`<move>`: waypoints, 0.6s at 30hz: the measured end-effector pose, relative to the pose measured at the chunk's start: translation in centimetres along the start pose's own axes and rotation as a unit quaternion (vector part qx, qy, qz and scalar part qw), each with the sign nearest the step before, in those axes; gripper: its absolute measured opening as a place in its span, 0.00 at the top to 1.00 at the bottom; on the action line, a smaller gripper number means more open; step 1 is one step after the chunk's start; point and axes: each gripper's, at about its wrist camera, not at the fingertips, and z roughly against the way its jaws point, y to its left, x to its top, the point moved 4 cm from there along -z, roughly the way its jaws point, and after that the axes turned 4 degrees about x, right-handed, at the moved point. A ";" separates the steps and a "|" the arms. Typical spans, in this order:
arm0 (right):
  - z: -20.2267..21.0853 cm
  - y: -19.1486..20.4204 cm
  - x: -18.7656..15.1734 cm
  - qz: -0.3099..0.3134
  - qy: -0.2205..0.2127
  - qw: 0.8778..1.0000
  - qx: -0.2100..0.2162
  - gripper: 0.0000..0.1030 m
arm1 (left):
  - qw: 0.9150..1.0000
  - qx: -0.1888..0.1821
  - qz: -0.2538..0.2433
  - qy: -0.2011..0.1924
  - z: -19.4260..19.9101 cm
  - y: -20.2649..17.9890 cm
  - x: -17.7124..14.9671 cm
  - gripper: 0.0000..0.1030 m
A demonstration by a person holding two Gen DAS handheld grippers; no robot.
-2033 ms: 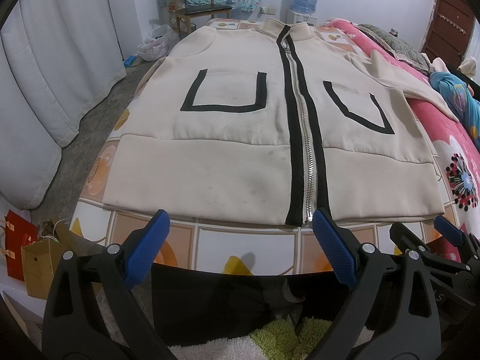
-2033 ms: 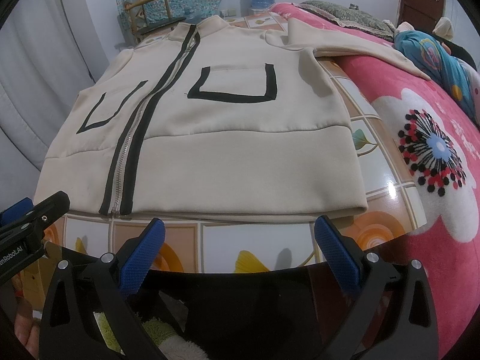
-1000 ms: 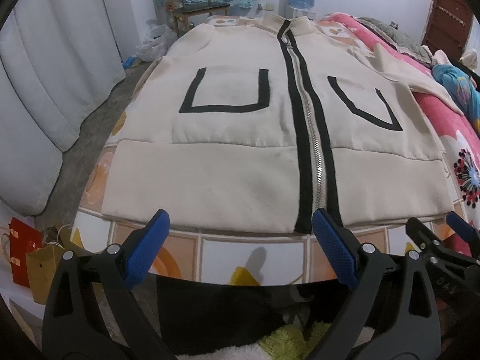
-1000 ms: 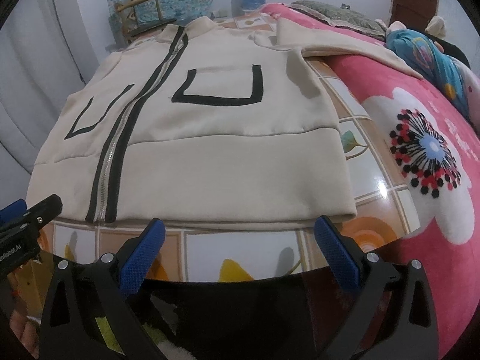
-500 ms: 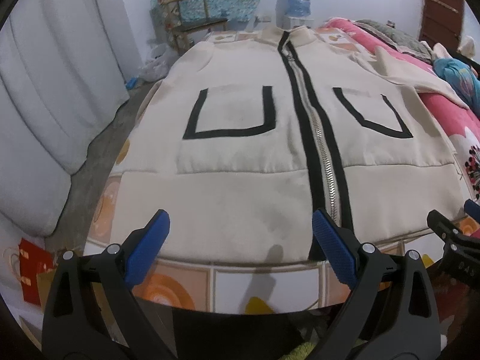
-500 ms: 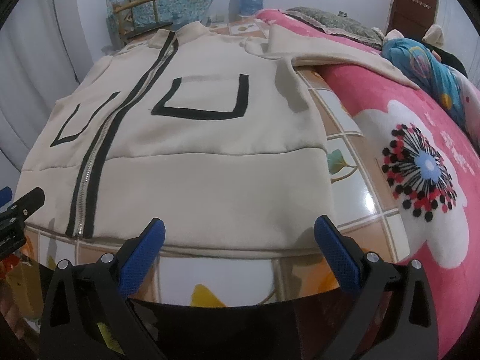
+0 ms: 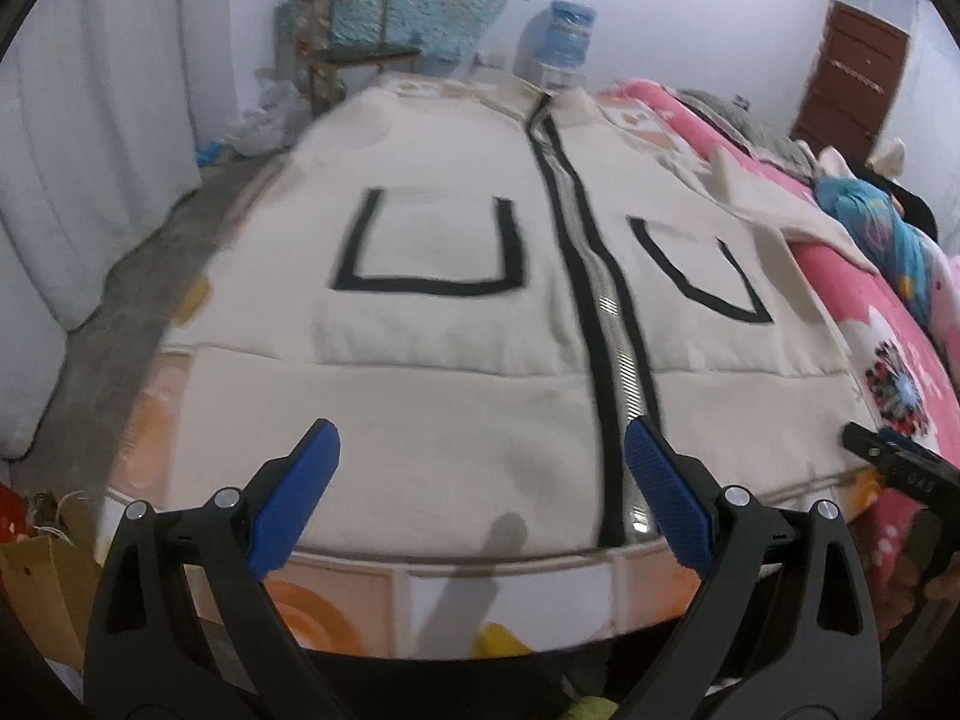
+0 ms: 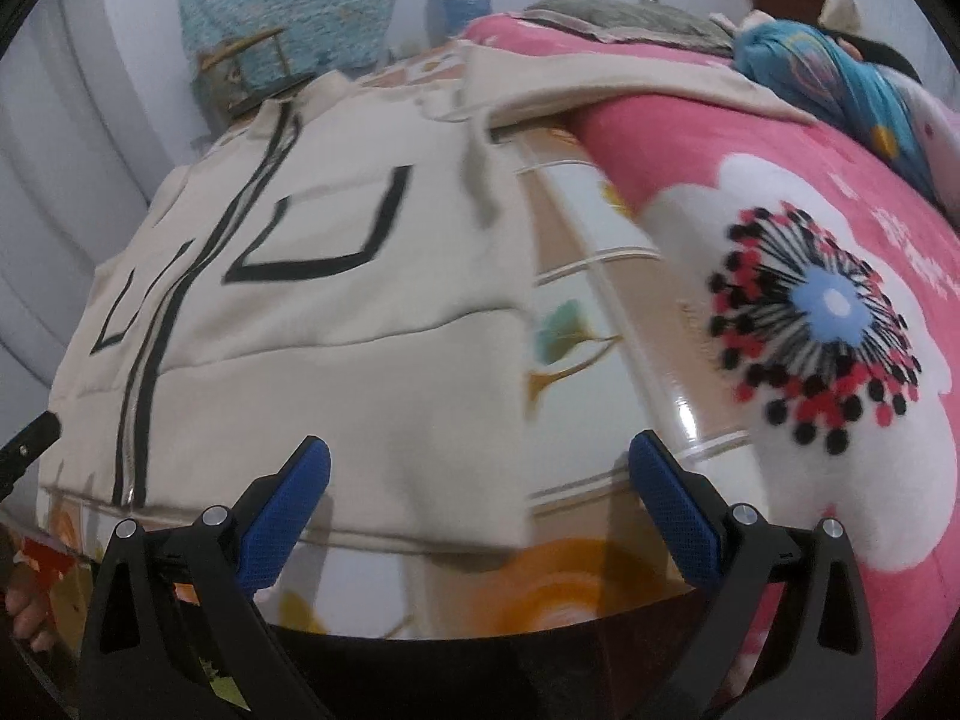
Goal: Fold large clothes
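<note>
Left wrist view first: my left gripper [image 7: 480, 474] has its jaws spread wide, nothing between the blue pads [image 7: 666, 501], and it hovers over the bottom hem of the cream jacket [image 7: 420, 408]. One pad sits over plain cream cloth, the other beside the lower end of the zipper [image 7: 624, 372] with its two black bands. The jacket lies flat, front up, on a glossy tiled sheet [image 7: 360, 600] with orange and yellow motifs, its collar pointing away from me. A black-outlined pocket [image 7: 429, 246] shows on each side of the zipper. At the right edge of this view the tip of my other gripper pokes in near the hem's corner. From the right wrist, my right gripper [image 8: 480, 498] is just as wide apart and empty, poised over the jacket's near right corner [image 8: 504, 516]; one pad is above the cloth, the other above bare glossy sheet. A sleeve [image 8: 600, 81] stretches off from the far shoulder onto a pink floral blanket [image 8: 810, 312] that lies beside the sheet. A blue bundle of cloth [image 8: 810, 66] rests at the far end of that blanket. Further out I see white curtains [image 7: 90, 150], a wooden chair [image 7: 342, 54], a water bottle [image 7: 567, 30], a brown door [image 7: 852, 78], and paper bags [image 7: 42, 576] down at the lower left. Both views are smeared with blur.
</note>
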 end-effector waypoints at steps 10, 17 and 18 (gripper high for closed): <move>-0.7 -0.5 1.4 0.045 -0.008 0.999 -0.018 0.15 | 0.997 0.068 0.045 -0.004 -1.7 6.7 1.3 0.22; -0.4 -0.2 0.9 0.063 0.003 0.998 0.001 0.34 | 0.992 0.091 0.090 0.016 -3.3 10.5 1.4 0.31; -0.5 -0.2 0.8 0.066 0.004 0.998 0.000 0.35 | 0.991 0.093 0.093 0.018 -3.6 10.8 1.4 0.31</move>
